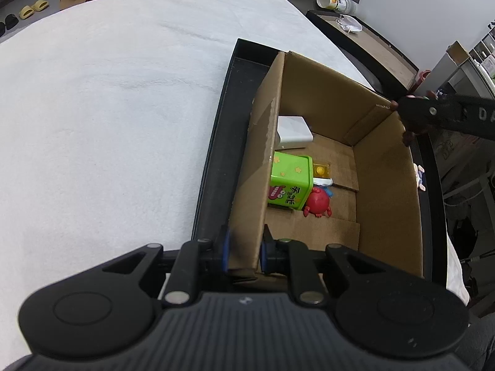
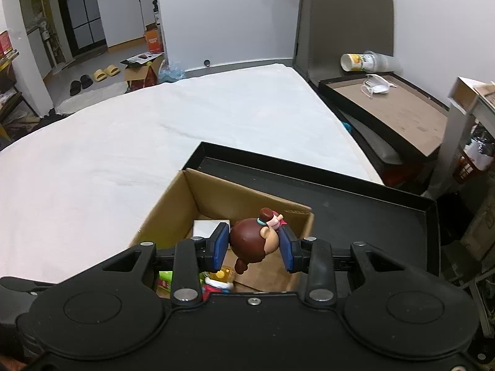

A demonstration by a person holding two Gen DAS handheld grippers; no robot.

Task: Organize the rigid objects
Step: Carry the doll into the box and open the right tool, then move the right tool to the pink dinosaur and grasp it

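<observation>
Right gripper (image 2: 254, 247) clamps a brown-haired plastic doll figurine (image 2: 255, 242) between blue pads, above an open brown cardboard box (image 2: 173, 204) seated in a black tray (image 2: 371, 216).

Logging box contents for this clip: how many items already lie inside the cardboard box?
4 visible: white box at the far end, green tin against the left wall, yellow block beside it, red figure nearest. The wall may hide more.
</observation>
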